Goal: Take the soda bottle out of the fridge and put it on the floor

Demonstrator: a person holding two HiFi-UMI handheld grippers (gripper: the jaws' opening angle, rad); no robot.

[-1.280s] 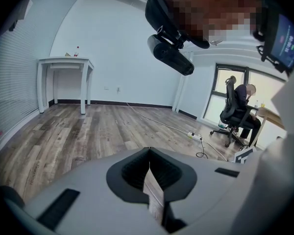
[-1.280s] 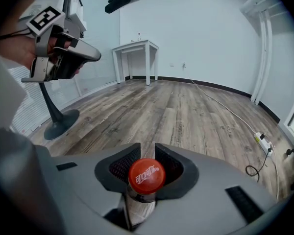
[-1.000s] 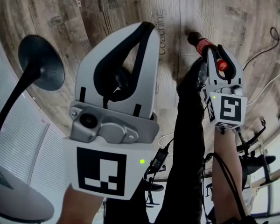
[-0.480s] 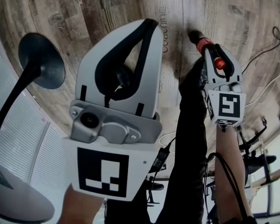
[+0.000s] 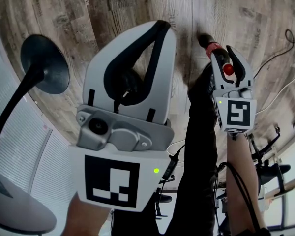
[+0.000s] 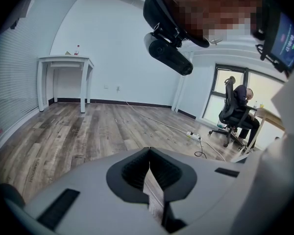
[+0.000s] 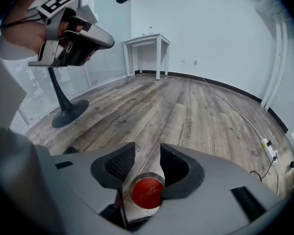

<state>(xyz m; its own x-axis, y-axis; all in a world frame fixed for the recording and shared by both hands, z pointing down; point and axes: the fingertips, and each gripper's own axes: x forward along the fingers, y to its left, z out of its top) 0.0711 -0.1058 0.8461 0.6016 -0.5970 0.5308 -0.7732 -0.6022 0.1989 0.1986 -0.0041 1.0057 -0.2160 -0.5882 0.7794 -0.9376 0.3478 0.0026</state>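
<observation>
Spreading since a second ago, my right gripper's [image 7: 147, 152] ribbed black pads [image 7: 120, 164] have just been opening and now flank the red screw cap without pinching it. The dark plastic soda bottle [image 5: 212, 47] stands upright on the grey wood-plank floor [image 7: 186, 106]. My left gripper [image 6: 149, 153] hasn't budged, jaws together, empty.

I'd back straight off without clipping the cap. In the head view, 12 o'clock is free; my dark trouser leg [image 5: 199, 132] crowds 6, the black round stand base [image 5: 45, 65] sits well off at 9, and a loose cable [image 7: 235, 112] lies toward 3.
</observation>
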